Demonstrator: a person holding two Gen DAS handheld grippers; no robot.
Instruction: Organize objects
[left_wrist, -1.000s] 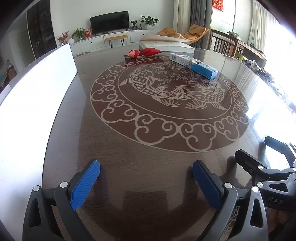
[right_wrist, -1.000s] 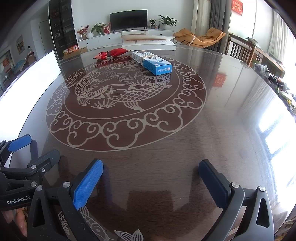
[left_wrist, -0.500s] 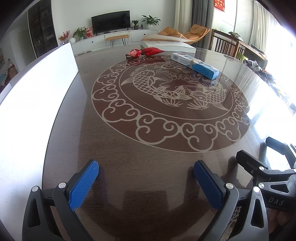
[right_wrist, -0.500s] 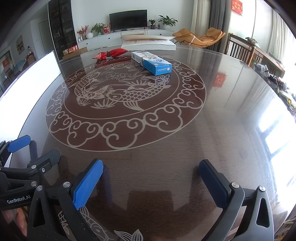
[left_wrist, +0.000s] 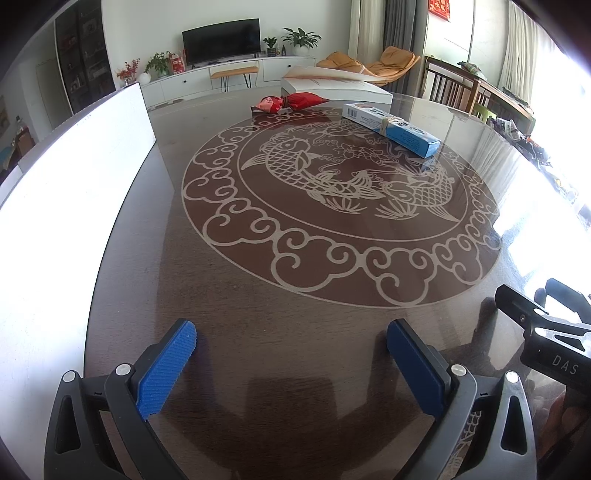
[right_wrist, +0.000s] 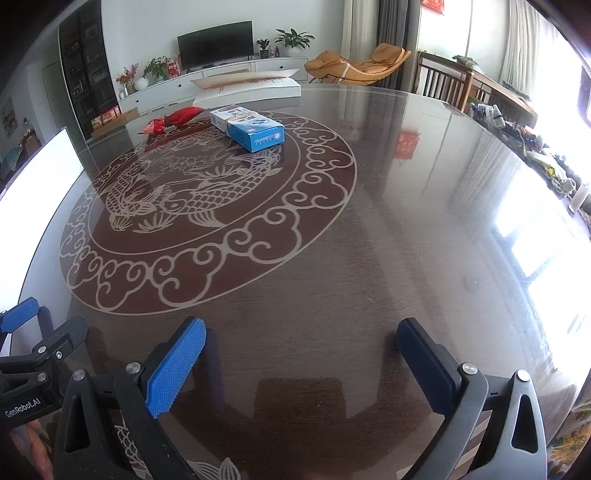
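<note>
A blue and white box (left_wrist: 391, 130) (right_wrist: 248, 127) lies on the far side of the round dark table (left_wrist: 295, 295) (right_wrist: 388, 240), on its fish inlay. Just left of it rests a red folded bundle (left_wrist: 291, 102) (right_wrist: 173, 119). My left gripper (left_wrist: 291, 338) hovers open over the near table edge, nothing between its blue pads. My right gripper (right_wrist: 304, 334) is open too, also empty, to the right of the left one. Each gripper shows in the other's view: the right gripper (left_wrist: 546, 325) at lower right, the left gripper (right_wrist: 33, 332) at lower left.
A long white flat box (left_wrist: 336, 86) (right_wrist: 247, 86) lies at the table's far edge behind the objects. A white board (left_wrist: 74, 177) stands along the table's left side. Wooden chairs (left_wrist: 454, 88) and a cluttered side table (right_wrist: 517, 122) sit to the right.
Both grippers have edged slightly forward over the table; the right wrist view has turned a little to the right. Both stay open and empty.
</note>
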